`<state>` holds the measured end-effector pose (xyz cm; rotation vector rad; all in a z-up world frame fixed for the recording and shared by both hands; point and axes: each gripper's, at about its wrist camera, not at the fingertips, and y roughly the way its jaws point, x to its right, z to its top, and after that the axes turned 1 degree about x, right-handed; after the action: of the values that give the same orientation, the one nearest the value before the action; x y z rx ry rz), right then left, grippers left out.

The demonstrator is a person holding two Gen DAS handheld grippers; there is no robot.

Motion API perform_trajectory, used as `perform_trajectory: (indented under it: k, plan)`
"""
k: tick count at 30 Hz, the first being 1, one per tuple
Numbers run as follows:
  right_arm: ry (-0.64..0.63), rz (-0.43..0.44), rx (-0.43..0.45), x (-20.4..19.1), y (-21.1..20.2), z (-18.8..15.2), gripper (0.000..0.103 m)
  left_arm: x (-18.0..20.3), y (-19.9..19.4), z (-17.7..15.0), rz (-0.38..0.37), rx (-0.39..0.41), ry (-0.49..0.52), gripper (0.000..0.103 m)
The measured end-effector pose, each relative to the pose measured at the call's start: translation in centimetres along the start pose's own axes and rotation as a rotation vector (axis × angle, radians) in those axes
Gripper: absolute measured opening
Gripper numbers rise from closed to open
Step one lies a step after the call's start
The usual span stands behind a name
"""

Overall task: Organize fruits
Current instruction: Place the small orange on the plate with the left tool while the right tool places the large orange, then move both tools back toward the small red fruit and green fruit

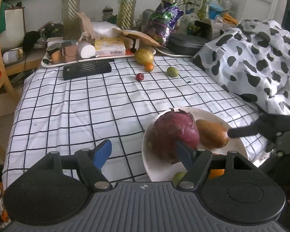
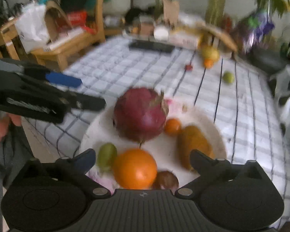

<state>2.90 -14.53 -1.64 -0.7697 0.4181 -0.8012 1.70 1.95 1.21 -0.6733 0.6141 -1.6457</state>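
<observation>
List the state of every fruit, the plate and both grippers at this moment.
Left gripper: open, empty, beside the plate.
Right gripper: open, empty, over the plate.
White round plate: on the checked cloth, loaded.
Large purple-red fruit: on plate.
Big orange: on plate.
Brown oblong fruit: on plate.
Yellow-green mango: loose on the cloth.
Small orange: loose.
Small red fruit: loose.
Green round fruit: loose.
</observation>
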Motion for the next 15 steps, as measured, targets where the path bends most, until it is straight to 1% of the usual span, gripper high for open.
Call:
perform_trajectory:
  k: [2, 5, 12, 15]
  plan:
    - [0.019, 0.015, 0.01, 0.4, -0.4, -0.1, 0.103, 0.2, 0.1, 0.0, 0.001, 0.0, 0.006, 0.072]
    - [0.038, -0.015, -0.015, 1.0, -0.3, -0.2, 0.103, 0.4, 0.2, 0.0, 0.005, -0.004, 0.012, 0.072]
    - [0.089, -0.059, -0.012, 2.1, -0.6, -0.1, 0.103, 0.5, 0.5, 0.0, 0.006, -0.012, 0.017, 0.072]
    - [0.118, -0.065, -0.005, 2.6, -0.8, 0.0, 0.103, 0.4, 0.5, -0.1, 0.006, -0.014, 0.021, 0.072]
